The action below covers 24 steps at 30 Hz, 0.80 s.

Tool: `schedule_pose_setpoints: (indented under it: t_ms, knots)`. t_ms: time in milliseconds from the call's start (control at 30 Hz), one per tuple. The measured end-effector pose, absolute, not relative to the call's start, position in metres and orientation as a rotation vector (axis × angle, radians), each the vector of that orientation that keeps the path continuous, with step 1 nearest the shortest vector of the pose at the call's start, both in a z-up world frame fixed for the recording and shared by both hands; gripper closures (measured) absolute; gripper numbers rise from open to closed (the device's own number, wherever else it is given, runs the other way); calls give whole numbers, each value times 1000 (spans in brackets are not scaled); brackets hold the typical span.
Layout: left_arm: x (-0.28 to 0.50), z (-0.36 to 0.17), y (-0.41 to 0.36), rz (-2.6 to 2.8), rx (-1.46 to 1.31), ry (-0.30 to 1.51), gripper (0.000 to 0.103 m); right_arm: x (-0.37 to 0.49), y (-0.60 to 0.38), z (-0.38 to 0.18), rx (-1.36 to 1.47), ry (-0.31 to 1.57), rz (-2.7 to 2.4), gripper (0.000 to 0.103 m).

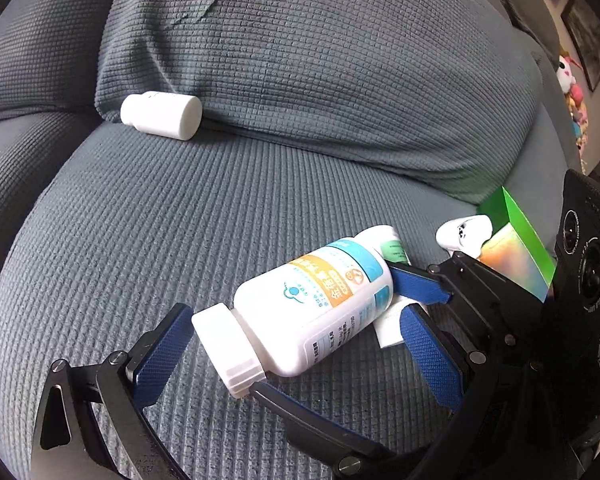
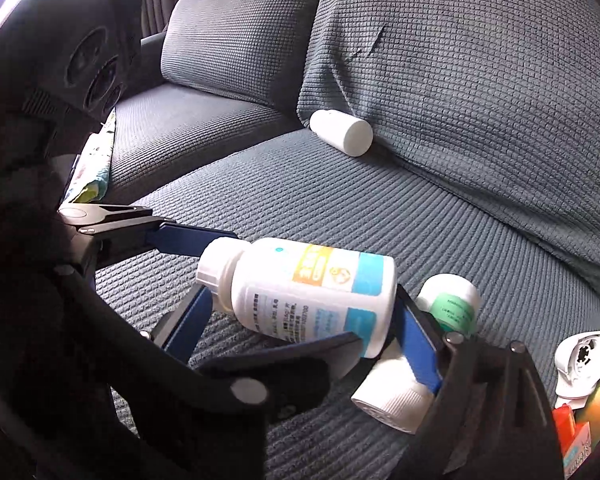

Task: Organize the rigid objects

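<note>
Bottle [image 2: 300, 292]: white, with an orange-and-blue label and a white screw cap. It is shown lying on its side, slightly tilted, at the front of the seat [image 1: 180, 220], cap toward the left in both views.

Right gripper [image 2: 303, 292]: its blue fingers are set wide and are placed along the bottle's length. One pad is met by the cap end and the other by the base, so the bottle is pinched end to end.

Left gripper [image 1: 296, 312]: it is seen spread wide, and the bottle lies between its fingers without being clamped. One finger is just beside the cap and the other near the base. In the right wrist view one of its fingers is seen behind the cap and the other under the bottle's body. Whether either actually touches cannot be told.

Green-label jar [image 2: 452, 304]: it is placed just behind the bottle's base.

Ribbed-cap vial [image 2: 388, 396]: it is seen on its side beside the right gripper's right finger, below the bottle's base.

White plastic part [image 1: 464, 232] and green box [image 1: 516, 240]: both are located at the right edge, near the jar.

Plain white jar [image 1: 160, 116]: it lies on its side well apart, against the foot of the back cushion [image 1: 320, 80].
</note>
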<state>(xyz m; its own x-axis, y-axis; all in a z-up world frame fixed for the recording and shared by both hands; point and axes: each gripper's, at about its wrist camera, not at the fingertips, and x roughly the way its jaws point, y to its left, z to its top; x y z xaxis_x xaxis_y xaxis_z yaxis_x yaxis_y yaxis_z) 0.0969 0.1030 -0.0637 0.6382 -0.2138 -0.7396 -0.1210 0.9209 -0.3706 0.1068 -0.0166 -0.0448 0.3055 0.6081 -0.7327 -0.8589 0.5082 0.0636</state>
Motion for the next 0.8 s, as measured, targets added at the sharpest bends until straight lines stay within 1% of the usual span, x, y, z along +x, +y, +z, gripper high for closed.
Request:
schedule_pose_setpoints:
  t_ms: [133,433,600,667,700,800]
  knots:
    - [95,-64,105,-48,-425,882,3,106,-19,-43,-366,771,997,19]
    - [89,-60,104,-32,-420,866,3,102,-23,-39,-342,745,973,28]
    - [86,-60,102,-16,-422,863,3,99,-23,-39,-347,738,963,28]
    - [86,-59,101,-10,-422,864,3,96,-24,-36,-345,723,965,29]
    - [86,-59,101,-12,-423,862,3,95,-25,-34,-341,713,967,32]
    - [85,-57,98,-7,-412,858,3,92,-26,-30,-347,689,960,33]
